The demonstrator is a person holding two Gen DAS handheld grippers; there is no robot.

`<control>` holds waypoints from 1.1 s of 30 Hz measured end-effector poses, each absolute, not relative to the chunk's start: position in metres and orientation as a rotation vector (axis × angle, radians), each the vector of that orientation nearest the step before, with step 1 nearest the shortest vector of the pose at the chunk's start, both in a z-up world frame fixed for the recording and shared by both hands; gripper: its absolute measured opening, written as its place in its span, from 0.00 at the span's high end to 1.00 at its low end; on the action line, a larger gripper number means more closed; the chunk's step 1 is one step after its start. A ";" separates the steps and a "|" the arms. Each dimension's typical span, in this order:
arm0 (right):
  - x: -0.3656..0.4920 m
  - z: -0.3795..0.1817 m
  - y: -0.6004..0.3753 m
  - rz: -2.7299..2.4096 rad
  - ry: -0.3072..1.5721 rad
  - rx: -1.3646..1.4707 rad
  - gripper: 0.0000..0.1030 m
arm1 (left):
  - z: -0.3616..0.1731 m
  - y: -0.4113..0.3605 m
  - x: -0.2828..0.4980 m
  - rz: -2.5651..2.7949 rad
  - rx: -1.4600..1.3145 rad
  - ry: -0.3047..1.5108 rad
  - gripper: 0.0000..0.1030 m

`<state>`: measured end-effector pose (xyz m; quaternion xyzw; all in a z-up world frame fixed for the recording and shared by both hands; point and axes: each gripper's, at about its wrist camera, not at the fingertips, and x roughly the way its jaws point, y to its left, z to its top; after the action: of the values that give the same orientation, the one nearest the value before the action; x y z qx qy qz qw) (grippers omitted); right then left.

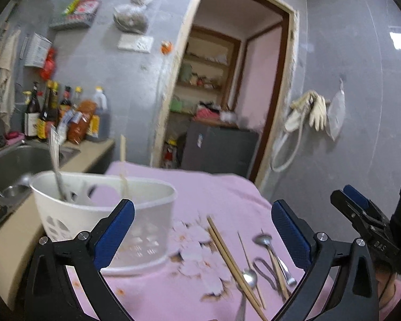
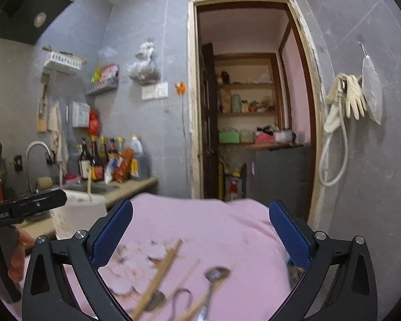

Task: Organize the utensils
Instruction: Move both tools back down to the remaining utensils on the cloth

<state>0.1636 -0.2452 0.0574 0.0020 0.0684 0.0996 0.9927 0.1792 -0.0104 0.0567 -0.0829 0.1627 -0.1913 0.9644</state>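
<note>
- While both grippers hover over the table, the left gripper (image 1: 203, 222) has its blue-padded jaws spread wide with nothing between the pads
- Right gripper (image 2: 200, 224) likewise stands spread wide and empty; in the left wrist view it shows at the right edge (image 1: 361, 208), just beside the left gripper
- Pink tablecloth (image 1: 216, 187) with a floral print covers the table
- White utensil holder (image 1: 104, 208), perforated near its base, stands upright on the cloth at the left, close to the counter edge; it already contains a metal utensil (image 1: 56, 171) and a pale chopstick (image 1: 123, 165), both leaning up past the rim
- Loose utensils lie on the cloth to the right of the holder: a pair of wooden chopsticks (image 1: 232, 262) side by side, a thin skewer-like stick (image 1: 247, 254), two metal spoons (image 1: 263, 240) (image 1: 250, 276) and a dark loop-shaped item (image 1: 264, 270) that blur leaves unidentified
- In the right wrist view the same group appears blurred under the jaws: chopsticks (image 2: 160, 275), spoon (image 2: 216, 274)
- Steel sink (image 1: 16, 160) is set into the counter to the left of the holder, with sauce bottles (image 1: 66, 115) lined up behind it
- Open doorway (image 2: 254, 101) faces both cameras
</note>
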 end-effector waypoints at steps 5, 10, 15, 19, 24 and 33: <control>0.171 0.040 -0.263 0.156 0.238 -0.010 0.00 | 0.037 -0.033 0.188 -0.416 -0.134 0.427 0.02; 0.182 0.023 -0.277 0.137 0.344 0.001 0.01 | 0.016 -0.051 0.196 -0.425 -0.101 0.516 0.02; 0.196 0.008 -0.282 0.157 0.434 0.003 0.16 | -0.005 -0.063 0.208 -0.447 -0.068 0.629 0.03; 0.208 -0.001 -0.282 0.186 0.508 -0.001 0.25 | -0.015 -0.068 0.222 -0.472 -0.080 0.715 0.11; 0.224 -0.009 -0.280 0.225 0.596 -0.006 0.38 | -0.022 -0.077 0.243 -0.515 -0.084 0.820 0.44; 0.254 -0.021 -0.272 0.281 0.717 -0.046 0.51 | -0.035 -0.081 0.280 -0.558 -0.176 0.966 0.74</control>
<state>0.2541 -0.2715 -0.0214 -0.0224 0.3498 0.1373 0.9264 0.2799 -0.0809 -0.0349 -0.0835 0.4579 -0.2643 0.8447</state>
